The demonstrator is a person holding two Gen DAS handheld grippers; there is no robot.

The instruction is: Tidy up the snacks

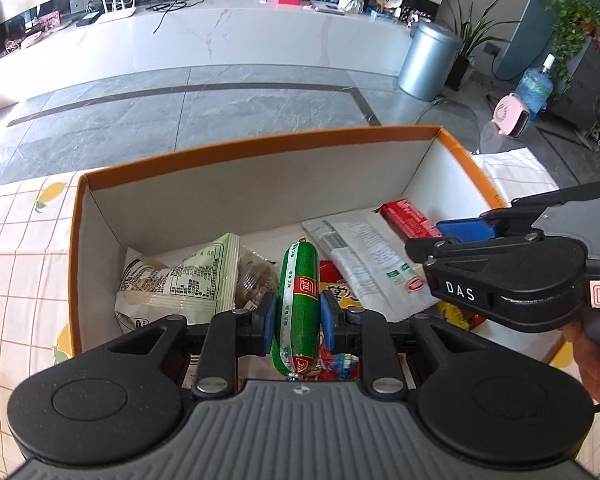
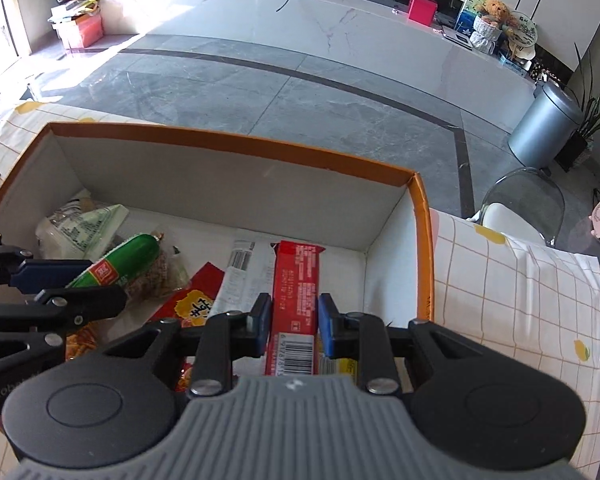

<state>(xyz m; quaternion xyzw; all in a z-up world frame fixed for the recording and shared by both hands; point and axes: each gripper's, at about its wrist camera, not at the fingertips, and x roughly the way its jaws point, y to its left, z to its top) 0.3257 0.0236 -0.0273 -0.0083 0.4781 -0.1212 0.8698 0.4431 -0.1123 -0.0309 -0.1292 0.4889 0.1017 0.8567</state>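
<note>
An orange-rimmed cardboard box (image 1: 260,148) (image 2: 236,142) with white inner walls stands on the table. My left gripper (image 1: 298,314) is shut on a green sausage (image 1: 298,292) and holds it over the box's floor. The right gripper (image 2: 293,320) is shut on a long red snack bar (image 2: 296,280) inside the box's right half. From the left wrist view the right gripper (image 1: 452,236) reaches in from the right. In the right wrist view the left gripper (image 2: 60,280) shows at the left with the sausage (image 2: 120,262).
The box also holds a pale green packet (image 1: 192,276), a white packet (image 1: 372,256), a red-and-yellow bag (image 2: 196,304) and a brown snack. A lemon-print checked cloth (image 2: 520,300) covers the table. Beyond it lie grey floor tiles, a clear chair (image 2: 524,204) and a grey bin (image 1: 430,60).
</note>
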